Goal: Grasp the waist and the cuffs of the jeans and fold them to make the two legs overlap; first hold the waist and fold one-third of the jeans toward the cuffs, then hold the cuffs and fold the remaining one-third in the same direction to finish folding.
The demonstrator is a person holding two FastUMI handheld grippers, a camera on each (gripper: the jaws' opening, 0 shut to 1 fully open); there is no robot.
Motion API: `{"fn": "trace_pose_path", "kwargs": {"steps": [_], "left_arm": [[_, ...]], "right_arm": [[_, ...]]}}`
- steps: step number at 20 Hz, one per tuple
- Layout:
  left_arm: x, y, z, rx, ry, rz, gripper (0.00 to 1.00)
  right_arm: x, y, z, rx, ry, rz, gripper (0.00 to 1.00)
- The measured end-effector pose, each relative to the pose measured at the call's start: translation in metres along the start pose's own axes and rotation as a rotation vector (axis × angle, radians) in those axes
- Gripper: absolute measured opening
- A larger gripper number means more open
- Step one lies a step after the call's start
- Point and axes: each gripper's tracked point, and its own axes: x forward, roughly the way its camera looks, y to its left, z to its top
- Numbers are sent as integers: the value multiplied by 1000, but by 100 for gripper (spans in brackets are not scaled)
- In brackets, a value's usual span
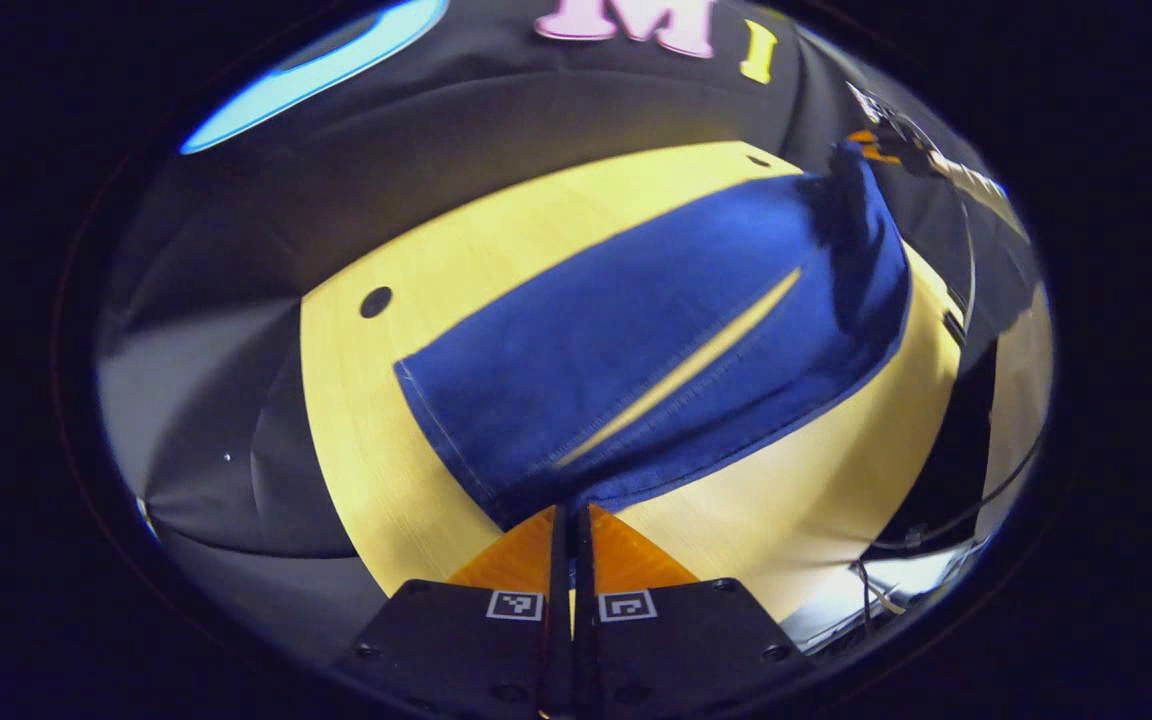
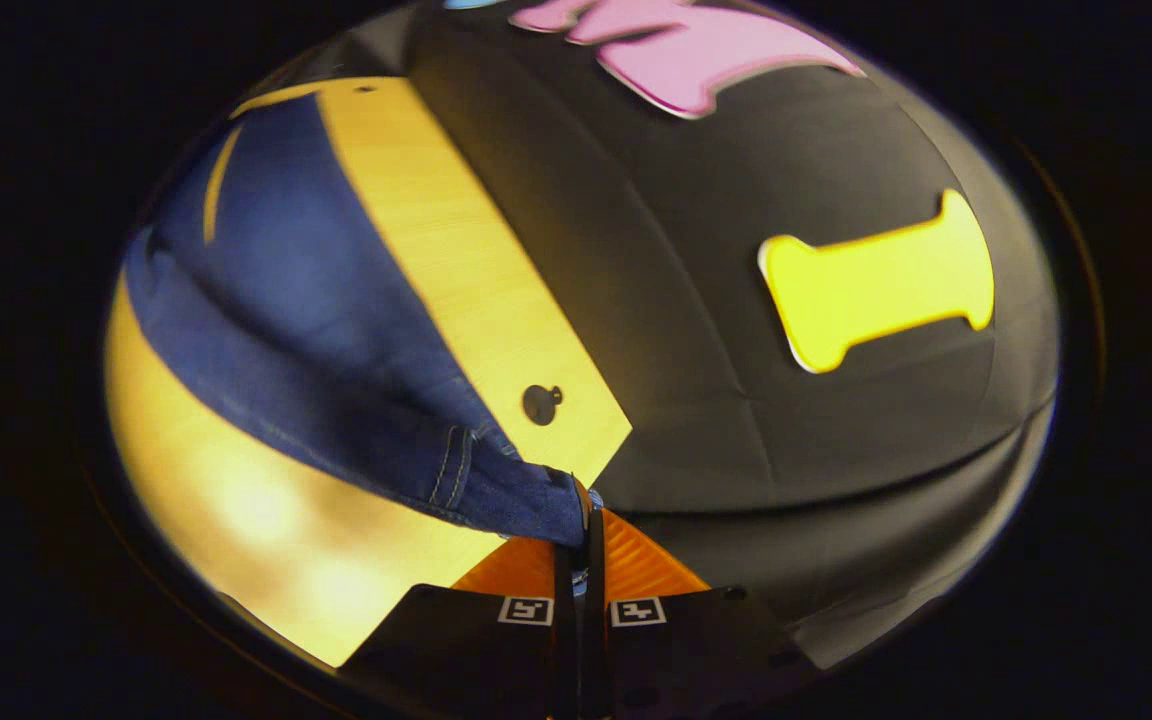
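Observation:
Blue jeans (image 1: 656,340) lie stretched across the pale wooden table (image 1: 376,450) in the left gripper view, both legs side by side with a thin gap between them. My left gripper (image 1: 572,512) is shut on the near cuff edge. At the far right end of the jeans, the other gripper (image 1: 881,148) holds the waist up off the table. In the right gripper view, my right gripper (image 2: 584,515) is shut on the jeans' waistband (image 2: 496,490), and the denim (image 2: 286,310) runs away to the upper left over the table (image 2: 456,270).
The table has round dark holes (image 1: 376,301) near its edges, one close to the waistband (image 2: 540,403). Black cloth walls stand behind the table. Cables (image 1: 936,520) hang beyond the table's right edge in the left gripper view.

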Motion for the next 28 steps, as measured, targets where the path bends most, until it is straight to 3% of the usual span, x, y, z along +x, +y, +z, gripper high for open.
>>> {"fn": "trace_pose_path", "kwargs": {"steps": [3, 5, 9, 11, 12, 13, 14, 15, 16, 17, 21, 23, 26, 28], "left_arm": [[34, 54, 28, -69, -15, 94, 6], [56, 74, 47, -55, -25, 162, 6], [108, 98, 57, -89, -7, 235, 6], [124, 103, 53, -106, 22, 299, 2], [131, 101, 54, -117, 13, 320, 13], [136, 100, 59, -124, -17, 342, 16], [137, 95, 68, -135, -57, 352, 44], [135, 91, 74, -147, -99, 366, 71], [129, 90, 80, -156, -131, 401, 99], [120, 86, 88, -163, -176, 427, 97], [72, 30, 128, -244, -423, 436, 97], [53, -17, 143, -345, -517, 370, 97], [19, -87, 154, -446, -602, 306, 97], [7, -125, 161, -465, -625, 273, 97]], "right_arm": [[0, -27, 22, 176, 70, -47, 6], [-5, -36, 40, 206, 104, -70, 6], [-7, -29, 75, 367, 194, -39, 6], [-20, -28, 85, 362, 226, -37, 9], [-20, -28, 88, 362, 237, -32, 17], [-30, -28, 96, 377, 230, -21, 21], [-38, -29, 101, 404, 221, -32, 40], [-47, -28, 104, 451, 207, -42, 41], [-55, -20, 98, 530, 190, -32, 70], [-66, -13, 101, 632, 168, -9, 98], [-92, -19, 96, 1063, 31, -27, 98], [-97, -17, 80, 1247, 13, -40, 98], [-84, -10, 44, 1427, 64, -82, 98], [-76, -8, 23, 1482, 111, -125, 98]]}}
